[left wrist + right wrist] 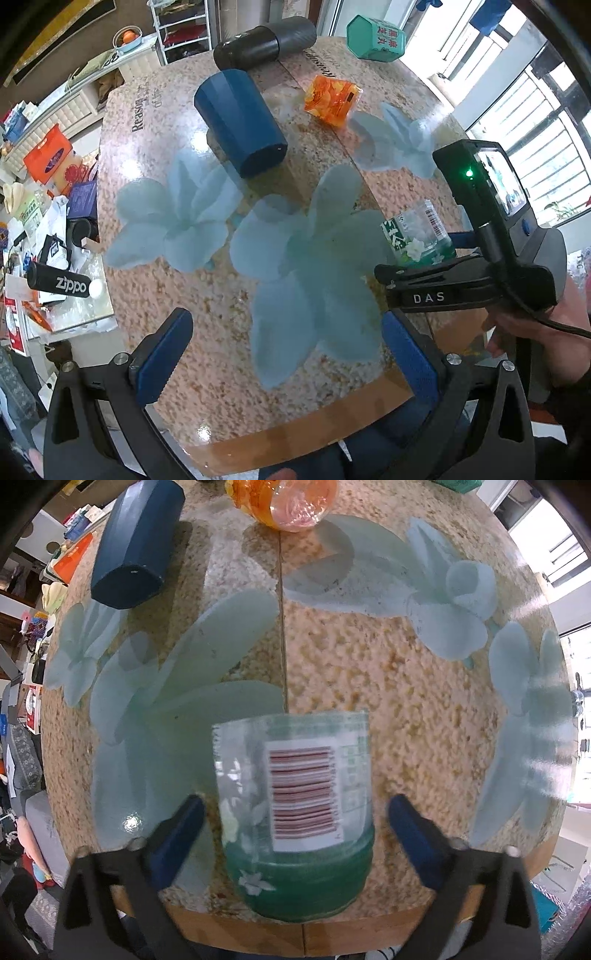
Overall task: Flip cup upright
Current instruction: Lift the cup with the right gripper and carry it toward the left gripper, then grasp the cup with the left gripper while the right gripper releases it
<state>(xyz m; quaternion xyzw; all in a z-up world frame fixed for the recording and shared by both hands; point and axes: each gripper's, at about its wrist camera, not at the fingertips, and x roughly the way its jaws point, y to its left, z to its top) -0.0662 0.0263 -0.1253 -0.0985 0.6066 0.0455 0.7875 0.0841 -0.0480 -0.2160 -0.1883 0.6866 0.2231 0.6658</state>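
Speckled tan desk (207, 332) printed with pale blue flowers; dark blue cup (240, 122) upper left; clear green-based cup (295, 812) with red barcode; orange packet (330, 98); blue-padded black tools

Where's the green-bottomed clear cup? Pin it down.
In the right wrist view the green-bottomed clear cup sits near the table's front edge, between the open right claw's fingers, untouched. The blue cup lies far left.

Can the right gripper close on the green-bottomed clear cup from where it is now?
Probably yes. In the right wrist view the clear cup lies between the open right gripper, a blue finger on either side of it with a gap on both sides. Nothing sits between fingers and cup; the blue cup lies well clear.
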